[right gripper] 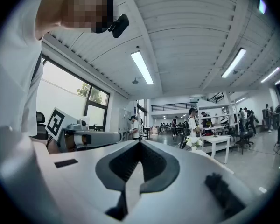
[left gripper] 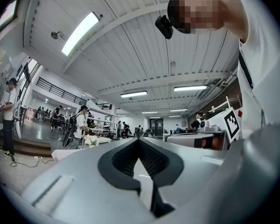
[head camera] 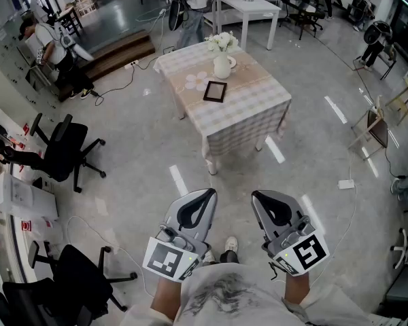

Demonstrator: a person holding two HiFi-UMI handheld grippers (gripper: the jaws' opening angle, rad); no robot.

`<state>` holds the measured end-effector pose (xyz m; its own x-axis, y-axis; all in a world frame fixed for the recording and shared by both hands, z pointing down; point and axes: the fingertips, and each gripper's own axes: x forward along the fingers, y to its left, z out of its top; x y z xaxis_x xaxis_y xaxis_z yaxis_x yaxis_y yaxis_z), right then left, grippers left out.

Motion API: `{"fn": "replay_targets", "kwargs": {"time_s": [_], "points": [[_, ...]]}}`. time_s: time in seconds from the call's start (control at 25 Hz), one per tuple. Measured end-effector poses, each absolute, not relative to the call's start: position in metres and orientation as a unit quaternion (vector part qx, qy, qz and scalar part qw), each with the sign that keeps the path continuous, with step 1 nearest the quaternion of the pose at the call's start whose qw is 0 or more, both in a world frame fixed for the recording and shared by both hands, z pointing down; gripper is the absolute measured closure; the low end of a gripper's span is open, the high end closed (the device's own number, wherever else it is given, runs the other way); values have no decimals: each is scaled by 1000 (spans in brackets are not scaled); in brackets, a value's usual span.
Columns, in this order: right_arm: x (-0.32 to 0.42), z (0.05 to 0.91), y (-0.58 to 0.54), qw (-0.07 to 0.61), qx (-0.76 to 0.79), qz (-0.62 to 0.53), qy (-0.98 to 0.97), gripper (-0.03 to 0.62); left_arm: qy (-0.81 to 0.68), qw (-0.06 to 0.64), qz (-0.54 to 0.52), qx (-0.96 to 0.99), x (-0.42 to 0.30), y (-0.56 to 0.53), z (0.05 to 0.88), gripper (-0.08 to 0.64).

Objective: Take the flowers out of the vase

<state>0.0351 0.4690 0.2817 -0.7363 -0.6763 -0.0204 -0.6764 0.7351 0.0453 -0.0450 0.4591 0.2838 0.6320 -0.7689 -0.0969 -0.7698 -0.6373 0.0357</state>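
Observation:
A white vase (head camera: 223,66) with white flowers (head camera: 221,42) stands at the far side of a small table with a checked cloth (head camera: 239,111), well ahead of me. Both grippers are held low in front of my body, far short of the table. My left gripper (head camera: 207,194) and right gripper (head camera: 258,195) point level toward it, jaws closed tip to tip with nothing between them. In the left gripper view the flowers (left gripper: 91,140) show small, left of the closed left gripper (left gripper: 139,141). Seen from the right gripper (right gripper: 140,143), the flowers (right gripper: 194,142) lie to the right.
A dark picture frame (head camera: 215,91) and a pink flower-shaped mat (head camera: 196,81) lie on the cloth near the vase. Black office chairs (head camera: 64,149) stand on the left, a white table (head camera: 248,7) behind, a wooden stand (head camera: 374,124) on the right. A person (head camera: 49,43) stands far left.

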Motion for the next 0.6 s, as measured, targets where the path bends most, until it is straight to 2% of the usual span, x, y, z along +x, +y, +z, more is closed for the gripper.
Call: {"fn": "replay_targets", "kwargs": {"time_s": [0.6], "points": [[50, 283, 455, -1, -368, 40, 929, 575, 428, 14, 43, -902, -24, 447, 281, 552]]}}
